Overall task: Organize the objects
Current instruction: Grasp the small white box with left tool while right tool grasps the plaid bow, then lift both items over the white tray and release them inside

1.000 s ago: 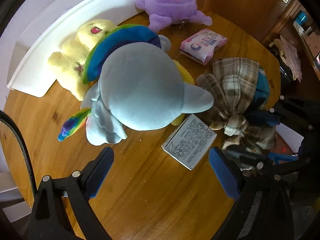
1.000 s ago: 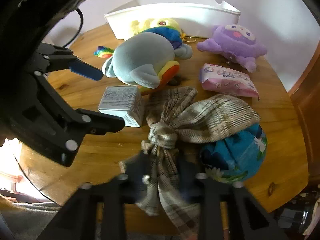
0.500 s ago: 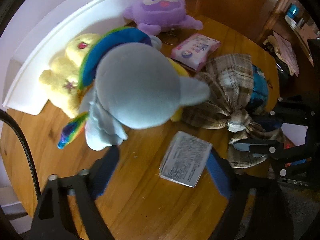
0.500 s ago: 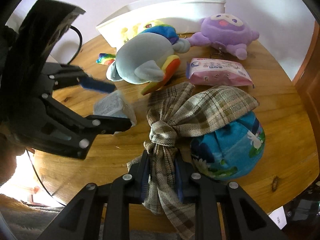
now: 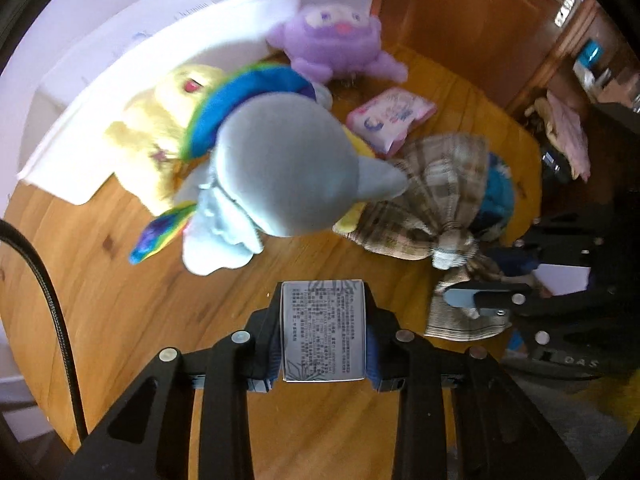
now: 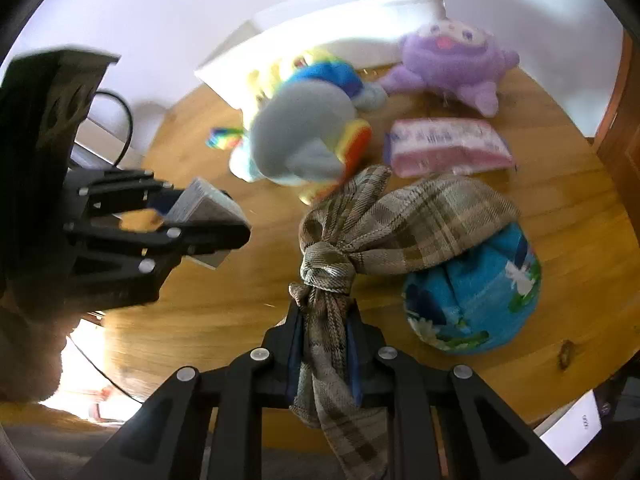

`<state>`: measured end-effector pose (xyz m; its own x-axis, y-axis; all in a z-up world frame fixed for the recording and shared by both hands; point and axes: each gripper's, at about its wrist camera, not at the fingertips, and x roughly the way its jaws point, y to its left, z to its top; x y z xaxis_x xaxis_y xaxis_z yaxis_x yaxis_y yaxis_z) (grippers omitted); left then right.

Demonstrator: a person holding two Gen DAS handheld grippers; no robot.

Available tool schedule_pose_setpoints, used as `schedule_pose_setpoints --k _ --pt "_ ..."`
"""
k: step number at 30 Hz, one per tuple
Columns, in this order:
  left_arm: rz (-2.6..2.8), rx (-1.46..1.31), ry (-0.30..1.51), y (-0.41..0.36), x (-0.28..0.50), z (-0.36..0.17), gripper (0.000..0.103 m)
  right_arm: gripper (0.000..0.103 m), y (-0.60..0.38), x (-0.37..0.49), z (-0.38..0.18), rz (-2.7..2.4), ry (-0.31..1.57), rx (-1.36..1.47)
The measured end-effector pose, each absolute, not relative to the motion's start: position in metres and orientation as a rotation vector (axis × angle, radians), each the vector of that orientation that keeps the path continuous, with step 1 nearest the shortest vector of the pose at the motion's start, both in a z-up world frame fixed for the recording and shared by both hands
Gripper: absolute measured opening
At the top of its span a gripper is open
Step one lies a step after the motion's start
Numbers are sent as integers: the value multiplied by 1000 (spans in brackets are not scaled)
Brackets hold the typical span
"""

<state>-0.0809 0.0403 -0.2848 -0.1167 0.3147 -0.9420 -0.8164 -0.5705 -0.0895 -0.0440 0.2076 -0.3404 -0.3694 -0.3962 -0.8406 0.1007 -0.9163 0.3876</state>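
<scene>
My left gripper (image 5: 323, 332) is shut on a small grey printed box (image 5: 323, 330) and holds it above the round wooden table (image 5: 120, 300); the box also shows in the right wrist view (image 6: 204, 204). My right gripper (image 6: 323, 344) is shut on the knotted tail of a plaid cloth bundle (image 6: 400, 224), which wraps a blue floral ball (image 6: 472, 300). A grey rainbow plush (image 5: 288, 168) lies mid-table, with a yellow plush (image 5: 152, 136) and a purple plush (image 5: 336, 40) behind it. A pink tissue pack (image 5: 388, 116) lies to the right.
A white tray (image 5: 160, 52) stands at the table's far edge against the wall. A black cable (image 5: 44, 280) runs along the left. A wooden door (image 5: 460, 12) and a cluttered room lie beyond the table on the right.
My left gripper has closed on the grey box and lifted it off the table. My right gripper has kept its hold on the plaid cloth, and the view has shifted.
</scene>
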Motion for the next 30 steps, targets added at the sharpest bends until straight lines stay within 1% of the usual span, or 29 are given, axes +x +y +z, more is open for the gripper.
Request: schedule_pose_setpoints --k 4,7,9,14,17,21,26,30 --pt "1850 -1293 556 20 -76 -246 35 19 209 -49 -294 -2355 -401 1462" --pt "1921 -1261 572 15 -75 -212 35 19 201 -54 -259 -2368 -387 1384" --pt "1959 -1272 571 9 -82 -194 35 19 196 -31 -233 -2382 -368 1320" --pt "2069 -1316 434 4 -106 -148 35 19 196 -55 -159 -2398 -304 1177" --pt "2137 -1351 353 -2 -126 -120 35 19 193 -69 -123 -2406 -262 1108" --pt "2184 -1355 257 9 -139 -96 35 19 194 -86 -89 -2414 -238 1055" --pt "2276 -1304 228 14 -161 -68 35 19 189 -106 -55 -2438 -180 1012" --pt "2333 -1313 195 21 -190 -57 35 19 195 -137 -50 -2438 -187 1020"
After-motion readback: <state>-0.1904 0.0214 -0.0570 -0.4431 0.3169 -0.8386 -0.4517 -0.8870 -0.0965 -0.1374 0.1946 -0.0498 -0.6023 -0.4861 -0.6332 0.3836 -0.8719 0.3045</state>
